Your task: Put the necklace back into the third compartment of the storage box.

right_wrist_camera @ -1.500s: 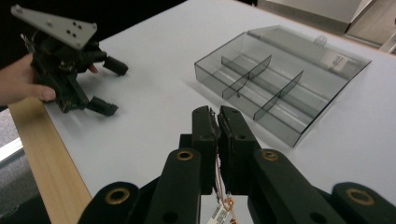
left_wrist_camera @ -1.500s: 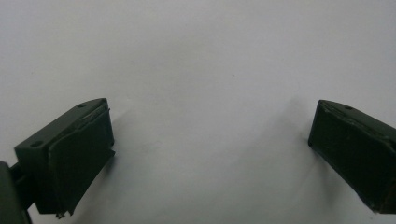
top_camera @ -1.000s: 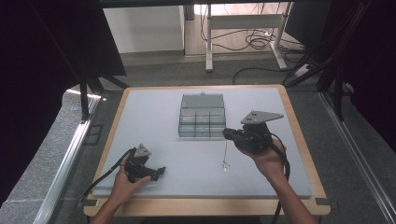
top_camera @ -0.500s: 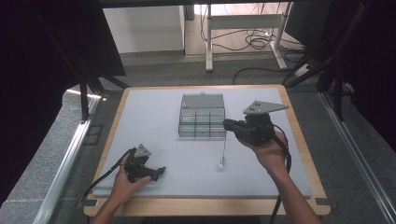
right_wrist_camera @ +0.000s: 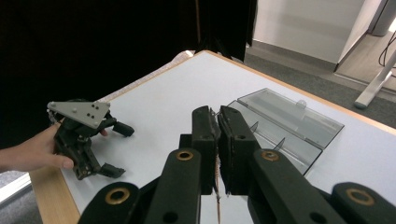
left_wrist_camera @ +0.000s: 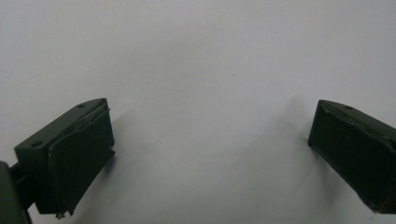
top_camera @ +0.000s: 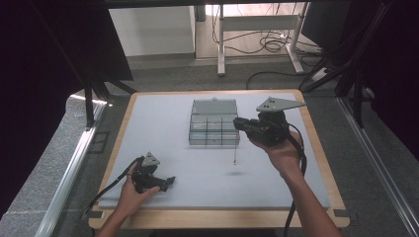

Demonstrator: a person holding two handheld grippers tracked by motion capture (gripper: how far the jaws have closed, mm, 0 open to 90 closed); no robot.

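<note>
**Now dangling a thin strand beside the open box**

Parks the left gripper (top_camera: 168,181) low on the worktop (top_camera: 163,128), near its front-left corner, jaws wide apart with nothing but bare surface between them in the left gripper view. Looks like plain waiting: out of the way, well apart from everything else, yet ready to steady something if called for.

Leaves the clear compartment box (top_camera: 213,132) at the middle of the worktop, toward the far edge, with its lid (top_camera: 213,106) folded back flat behind it. Probably set so to expose every compartment from above and to put them within reach of either hand.

Holds the right gripper (top_camera: 238,123) high over the worktop, just off the box's right side, jaws pressed together on the top end of a thin chain-like strand (top_camera: 234,154). Lets the rest hang straight down, its lower end clear of the surface, with a small shadow underneath. Pinches at the very end, seemingly to keep the strand from bunching or snagging and to let it feed tail-first into a narrow compartment. Cannot tell which compartment is meant.

Calls next, by this reading, for a short carry leftward over the box and a slow lowering before parting the jaws. Risks a swing of the free end across a divider.
</note>
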